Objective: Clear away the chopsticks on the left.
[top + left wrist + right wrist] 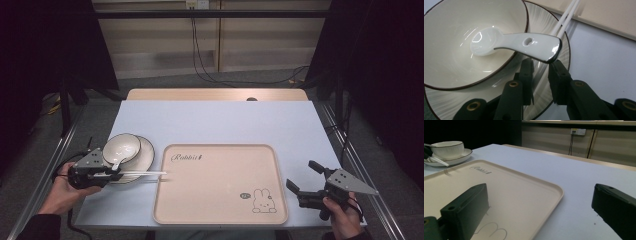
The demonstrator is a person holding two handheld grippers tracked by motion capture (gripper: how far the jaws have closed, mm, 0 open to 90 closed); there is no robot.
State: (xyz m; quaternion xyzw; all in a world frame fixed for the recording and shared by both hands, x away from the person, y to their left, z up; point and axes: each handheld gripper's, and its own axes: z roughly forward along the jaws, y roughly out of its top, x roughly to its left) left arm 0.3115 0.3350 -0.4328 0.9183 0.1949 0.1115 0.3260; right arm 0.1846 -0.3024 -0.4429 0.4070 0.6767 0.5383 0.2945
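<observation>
On a pale counter (pixel 215 120), the left tongs (pixel 541 75) clamp white chopsticks (pixel 145 173) beside a bowl (pixel 122 147); the right tongs (pixel 300 192) gape beside a tray (pixel 220 210).

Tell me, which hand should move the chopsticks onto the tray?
Left, probably. Its hand-held gripper is closed on the chopsticks beside the bowl. The right hand-held gripper sits open, across the tray.

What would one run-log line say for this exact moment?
left claw: shut on chopsticks beside bowl | right claw: open, holding nothing, right of tray | spoon: in bowl
</observation>
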